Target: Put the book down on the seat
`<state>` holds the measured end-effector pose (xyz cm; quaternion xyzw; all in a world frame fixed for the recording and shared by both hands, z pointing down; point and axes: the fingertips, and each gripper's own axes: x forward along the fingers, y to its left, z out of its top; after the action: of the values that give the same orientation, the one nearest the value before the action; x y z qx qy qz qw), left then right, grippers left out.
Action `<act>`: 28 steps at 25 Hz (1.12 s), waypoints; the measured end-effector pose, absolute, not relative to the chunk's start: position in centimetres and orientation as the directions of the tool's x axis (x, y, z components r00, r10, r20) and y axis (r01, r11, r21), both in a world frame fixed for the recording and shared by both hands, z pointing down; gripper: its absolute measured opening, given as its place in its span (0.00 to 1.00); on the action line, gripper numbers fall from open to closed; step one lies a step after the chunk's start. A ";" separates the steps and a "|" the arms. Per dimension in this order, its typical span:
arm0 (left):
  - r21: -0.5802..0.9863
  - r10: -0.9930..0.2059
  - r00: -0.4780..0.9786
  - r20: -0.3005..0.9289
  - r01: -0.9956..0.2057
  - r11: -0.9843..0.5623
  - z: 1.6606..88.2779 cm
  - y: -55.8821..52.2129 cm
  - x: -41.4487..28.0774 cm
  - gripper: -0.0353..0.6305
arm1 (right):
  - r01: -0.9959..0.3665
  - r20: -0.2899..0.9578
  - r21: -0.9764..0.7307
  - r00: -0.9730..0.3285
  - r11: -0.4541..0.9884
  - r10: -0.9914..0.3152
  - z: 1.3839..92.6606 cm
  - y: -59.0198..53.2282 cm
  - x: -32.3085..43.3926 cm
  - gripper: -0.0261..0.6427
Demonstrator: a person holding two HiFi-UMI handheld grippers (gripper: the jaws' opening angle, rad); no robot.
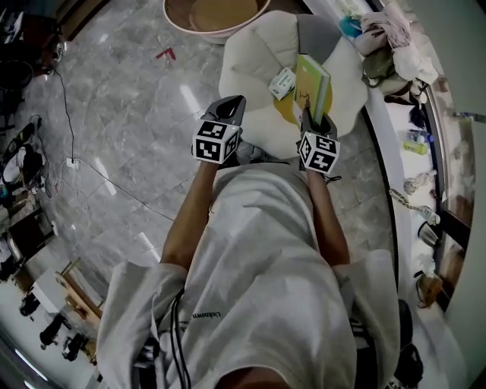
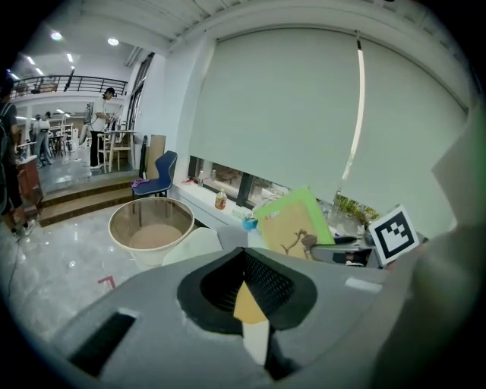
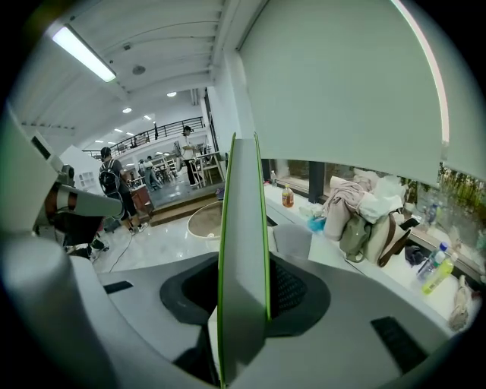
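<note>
My right gripper (image 1: 312, 119) is shut on the lower edge of a green book (image 1: 312, 85) and holds it upright over the seat (image 1: 250, 64), a white flower-shaped cushion with a yellow middle. In the right gripper view the book (image 3: 243, 228) stands edge-on between the jaws. My left gripper (image 1: 232, 104) hovers at the seat's near left edge, shut and holding nothing. From the left gripper view I see the book's cover (image 2: 292, 228) and the right gripper's marker cube (image 2: 395, 234). A small white card (image 1: 282, 82) lies on the seat beside the book.
A round beige tub (image 1: 216, 15) stands on the marble floor just beyond the seat. To the right runs a white window ledge (image 1: 380, 114) with bags (image 1: 395, 45) and bottles. A cable (image 1: 67, 114) and a red mark (image 1: 165, 53) lie on the floor at left.
</note>
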<state>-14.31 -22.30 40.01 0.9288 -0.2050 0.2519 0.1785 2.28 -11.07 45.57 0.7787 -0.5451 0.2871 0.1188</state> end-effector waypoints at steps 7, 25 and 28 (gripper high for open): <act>0.247 -0.203 0.826 0.526 -0.376 -0.893 40.3 -21.8 -11.0 0.06 | -0.858 0.589 -0.140 0.329 -0.494 -0.738 45.7 -7.4 4.5 0.24; 0.388 0.322 0.744 0.585 0.091 -0.917 47.3 -22.6 -3.7 0.06 | -0.654 0.750 -0.262 0.326 -0.710 -0.576 51.6 -7.4 1.5 0.24; 0.422 0.385 0.706 0.595 0.133 -0.897 49.5 -22.9 -3.3 0.06 | -0.588 0.767 -0.280 0.338 -0.759 -0.545 53.2 -7.4 1.8 0.24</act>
<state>-3.32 -22.90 49.53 0.9064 0.1430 0.3561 0.1766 1.76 -7.40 53.21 0.8177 -0.3467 0.4590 0.0234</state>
